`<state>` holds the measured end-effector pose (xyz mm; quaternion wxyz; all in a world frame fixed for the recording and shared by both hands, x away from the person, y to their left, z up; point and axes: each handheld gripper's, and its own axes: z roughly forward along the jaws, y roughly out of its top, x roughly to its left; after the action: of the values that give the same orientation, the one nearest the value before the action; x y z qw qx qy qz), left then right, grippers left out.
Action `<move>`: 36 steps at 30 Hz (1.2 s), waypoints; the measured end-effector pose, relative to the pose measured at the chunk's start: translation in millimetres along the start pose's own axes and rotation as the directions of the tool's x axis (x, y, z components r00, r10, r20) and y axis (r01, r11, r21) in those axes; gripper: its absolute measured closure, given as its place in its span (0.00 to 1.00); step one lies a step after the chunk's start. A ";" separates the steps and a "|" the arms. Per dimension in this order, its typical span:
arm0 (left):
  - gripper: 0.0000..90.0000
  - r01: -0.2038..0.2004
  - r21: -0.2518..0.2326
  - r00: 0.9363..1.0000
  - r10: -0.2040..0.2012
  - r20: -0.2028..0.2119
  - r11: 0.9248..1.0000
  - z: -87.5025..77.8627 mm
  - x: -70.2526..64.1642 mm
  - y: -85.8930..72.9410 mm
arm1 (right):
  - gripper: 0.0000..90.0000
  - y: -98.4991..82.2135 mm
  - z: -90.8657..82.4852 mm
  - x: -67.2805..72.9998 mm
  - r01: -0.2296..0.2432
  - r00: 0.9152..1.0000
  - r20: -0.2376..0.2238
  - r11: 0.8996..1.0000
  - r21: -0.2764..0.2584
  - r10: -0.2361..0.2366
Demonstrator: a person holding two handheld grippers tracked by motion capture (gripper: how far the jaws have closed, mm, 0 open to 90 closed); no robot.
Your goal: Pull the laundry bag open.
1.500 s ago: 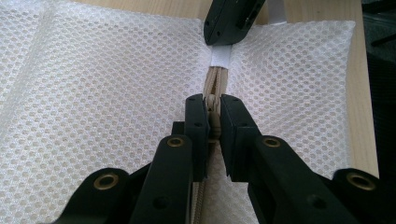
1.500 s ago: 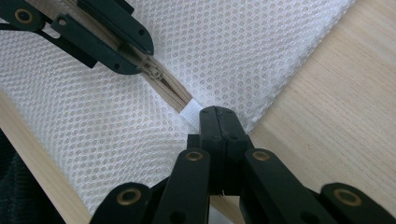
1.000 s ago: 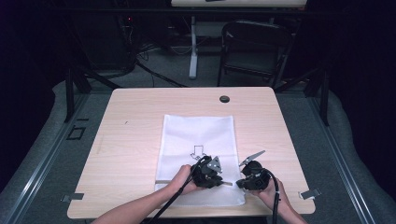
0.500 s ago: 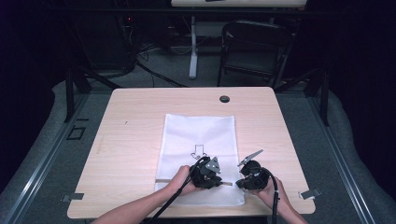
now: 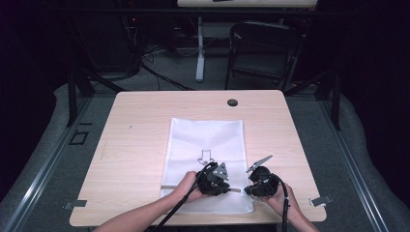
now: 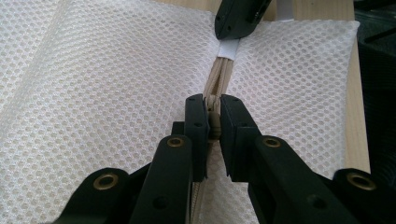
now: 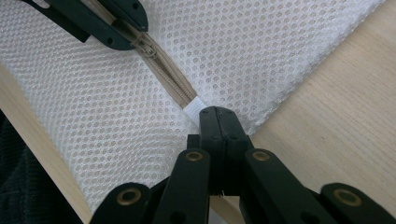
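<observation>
No shift: both tongs (image 6: 212, 122) (image 7: 217, 122) clamped on mesh bag's (image 5: 205, 140) zipper (image 6: 219, 79).

Both forearms reach in from the near edge, hands low and close together. The left gripper (image 6: 213, 122) points away from the person, its black jaws pinched nearly together around a small beige piece. The right gripper (image 7: 217, 122) sits just beside it, jaws pressed fully together at the tips.

Black claws (image 6: 214, 122) with brass rivets, seemingly matte plastic.
</observation>
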<state>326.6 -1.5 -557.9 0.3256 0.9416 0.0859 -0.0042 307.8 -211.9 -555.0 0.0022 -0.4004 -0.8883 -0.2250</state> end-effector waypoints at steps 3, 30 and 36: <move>0.92 0.007 0.005 1.000 -0.007 0.002 1.000 -0.8 -0.8 -2.2 | 1.00 -0.1 -0.6 -2.3 0.017 1.000 0.005 1.000 0.009 -0.017; 0.92 0.013 0.004 1.000 -0.013 -0.008 1.000 -17.2 3.4 -19.4 | 1.00 0.2 0.5 -1.1 0.030 1.000 0.005 1.000 -0.002 -0.030; 0.92 0.006 0.012 1.000 -0.006 -0.017 1.000 -20.1 2.8 -20.9 | 1.00 0.4 0.9 -0.5 0.028 1.000 0.006 1.000 -0.005 -0.028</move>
<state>324.9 27.5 -555.1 0.3192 0.9433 0.0915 0.0025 308.6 -211.7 -555.7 -0.0046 -0.3886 -0.8932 -0.2262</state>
